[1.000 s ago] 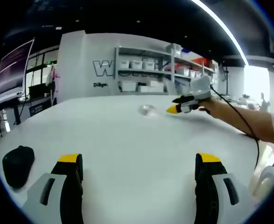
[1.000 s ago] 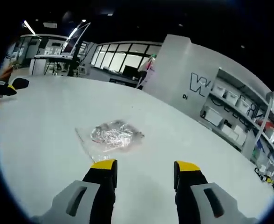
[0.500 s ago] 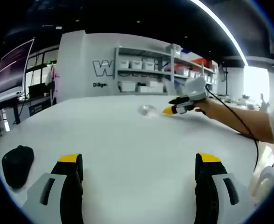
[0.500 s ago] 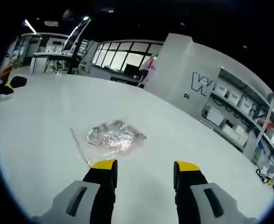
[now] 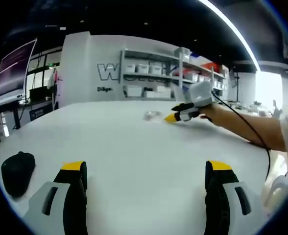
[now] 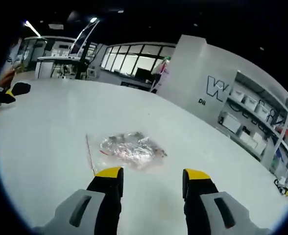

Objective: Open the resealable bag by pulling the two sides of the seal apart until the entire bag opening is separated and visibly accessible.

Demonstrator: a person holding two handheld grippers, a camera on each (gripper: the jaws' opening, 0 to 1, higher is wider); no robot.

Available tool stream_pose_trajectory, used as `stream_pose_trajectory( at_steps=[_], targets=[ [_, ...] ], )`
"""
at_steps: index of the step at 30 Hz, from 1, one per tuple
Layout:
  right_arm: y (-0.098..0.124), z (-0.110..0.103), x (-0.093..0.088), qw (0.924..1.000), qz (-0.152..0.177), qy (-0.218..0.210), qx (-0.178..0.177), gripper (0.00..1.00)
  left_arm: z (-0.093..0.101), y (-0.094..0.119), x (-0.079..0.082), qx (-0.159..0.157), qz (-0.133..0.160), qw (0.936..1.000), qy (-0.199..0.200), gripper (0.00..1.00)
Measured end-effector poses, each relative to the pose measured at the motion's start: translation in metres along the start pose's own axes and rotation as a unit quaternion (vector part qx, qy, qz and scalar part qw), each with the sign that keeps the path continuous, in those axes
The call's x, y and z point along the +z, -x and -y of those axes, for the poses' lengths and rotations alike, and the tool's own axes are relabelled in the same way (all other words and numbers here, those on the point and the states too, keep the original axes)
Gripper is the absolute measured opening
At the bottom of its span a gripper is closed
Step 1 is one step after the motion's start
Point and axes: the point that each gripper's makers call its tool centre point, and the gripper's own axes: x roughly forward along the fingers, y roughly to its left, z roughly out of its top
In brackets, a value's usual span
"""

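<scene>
Since a second ago, the right gripper (image 6: 152, 177) had come closer to the bag (image 6: 131, 149), which now lay in the middle of the right gripper view, just above its spread fingers (image 6: 109, 172), flat on the white table (image 6: 46, 127). Low in the left gripper view, the left gripper (image 5: 146, 169) had its fingers spread wide, holding nothing, with a black mouse (image 5: 17, 168) at lower left.

A clear, silvery-crinkled bag (image 6: 131, 150) lies on the white table (image 6: 46, 127); claw (image 6: 153, 178) tips yellow.
</scene>
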Motion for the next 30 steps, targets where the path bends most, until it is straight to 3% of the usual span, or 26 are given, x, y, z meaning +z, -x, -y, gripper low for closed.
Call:
stream_pose_trajectory(
  at_steps=[8,11,20,30],
  targets=[
    [-0.01,-0.01,0.009,0.9999,0.007,0.005,0.013,0.46,-0.001,0.0,0.0,0.0,0.0,1.0,0.001,1.0],
    [-0.01,-0.015,0.013,0.9995,0.014,0.01,0.028,0.39,-0.001,0.0,-0.001,0.0,-0.001,1.0,0.002,1.0],
    [0.008,-0.023,0.018,0.9983,0.026,0.038,0.035,0.32,-0.001,0.0,0.0,0.001,0.001,1.0,0.004,1.0],
    [0.004,-0.042,0.02,0.9968,0.023,0.049,0.058,0.25,-0.001,0.001,0.0,-0.001,0.003,1.0,0.007,1.0]
  ],
)
